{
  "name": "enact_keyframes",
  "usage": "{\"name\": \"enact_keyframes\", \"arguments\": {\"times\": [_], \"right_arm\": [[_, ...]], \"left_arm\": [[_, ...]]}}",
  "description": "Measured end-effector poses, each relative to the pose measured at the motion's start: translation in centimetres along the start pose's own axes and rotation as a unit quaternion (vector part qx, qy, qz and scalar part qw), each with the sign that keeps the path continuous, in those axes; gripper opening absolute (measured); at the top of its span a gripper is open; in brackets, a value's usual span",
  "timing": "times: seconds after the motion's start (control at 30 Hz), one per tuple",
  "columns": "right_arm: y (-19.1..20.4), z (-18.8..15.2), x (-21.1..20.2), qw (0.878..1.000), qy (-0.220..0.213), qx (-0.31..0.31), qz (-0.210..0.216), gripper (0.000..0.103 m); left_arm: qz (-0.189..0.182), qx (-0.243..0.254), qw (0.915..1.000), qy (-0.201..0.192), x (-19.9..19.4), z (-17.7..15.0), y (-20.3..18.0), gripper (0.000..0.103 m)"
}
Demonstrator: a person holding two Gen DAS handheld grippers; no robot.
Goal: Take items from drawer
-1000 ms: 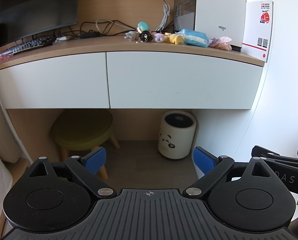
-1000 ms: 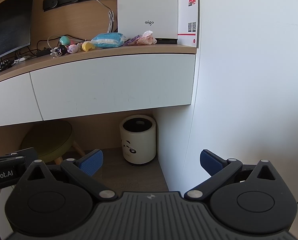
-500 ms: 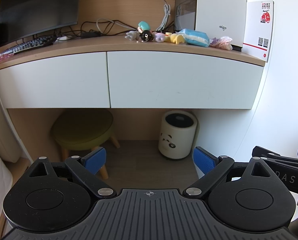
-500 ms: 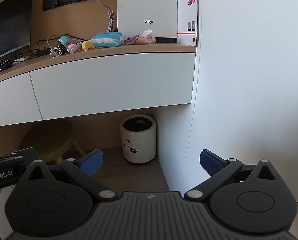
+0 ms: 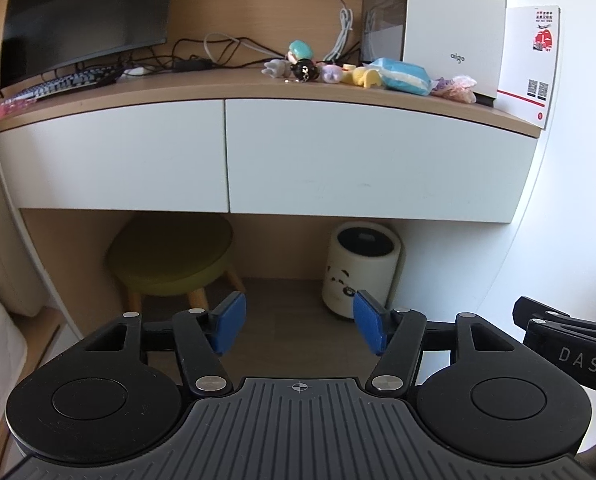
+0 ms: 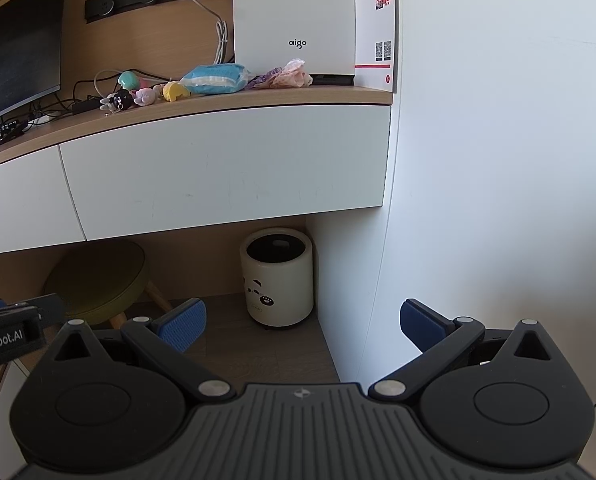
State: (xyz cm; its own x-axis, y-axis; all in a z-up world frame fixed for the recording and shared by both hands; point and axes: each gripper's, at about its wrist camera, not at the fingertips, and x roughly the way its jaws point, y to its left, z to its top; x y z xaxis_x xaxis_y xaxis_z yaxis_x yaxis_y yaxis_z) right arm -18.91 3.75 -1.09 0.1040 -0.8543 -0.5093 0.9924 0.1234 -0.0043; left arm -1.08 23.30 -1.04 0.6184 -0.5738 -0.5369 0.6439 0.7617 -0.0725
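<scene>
Two white drawer fronts sit shut under the wooden desk: the right drawer and the left drawer. Neither shows a handle, and what is inside is hidden. My left gripper hangs low in front of them, well short of the drawers, open with a moderate gap and nothing between its blue pads. My right gripper is open wide and empty, facing the right drawer and the wall corner. Each gripper shows at the edge of the other's view.
The desk top carries small toy figures, a blue packet, a pink bag, a white box, a monitor and a keyboard. Below stand a green stool and a panda bin. A white wall closes the right.
The left gripper's fingers have drawn closer together, from a wide gap to a moderate one. The right gripper and the scene look unchanged.
</scene>
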Motion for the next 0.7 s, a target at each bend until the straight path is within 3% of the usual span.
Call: {"name": "enact_keyframes", "arguments": {"times": [0.4, 0.6, 0.7], "right_arm": [[0.1, 0.4, -0.3, 1.000, -0.004, -0.003, 0.003, 0.103], [0.2, 0.4, -0.3, 1.000, -0.004, -0.003, 0.004, 0.103], [0.2, 0.4, -0.3, 1.000, -0.005, -0.004, 0.005, 0.103]], "left_arm": [[-0.012, 0.021, 0.9997, 0.000, 0.2, 0.0, -0.7, 0.062], [-0.019, 0.026, 0.9994, -0.012, -0.1, 0.3, -1.0, 0.044], [-0.029, 0.025, 0.9991, -0.015, -0.1, 0.3, -1.2, 0.029]]}}
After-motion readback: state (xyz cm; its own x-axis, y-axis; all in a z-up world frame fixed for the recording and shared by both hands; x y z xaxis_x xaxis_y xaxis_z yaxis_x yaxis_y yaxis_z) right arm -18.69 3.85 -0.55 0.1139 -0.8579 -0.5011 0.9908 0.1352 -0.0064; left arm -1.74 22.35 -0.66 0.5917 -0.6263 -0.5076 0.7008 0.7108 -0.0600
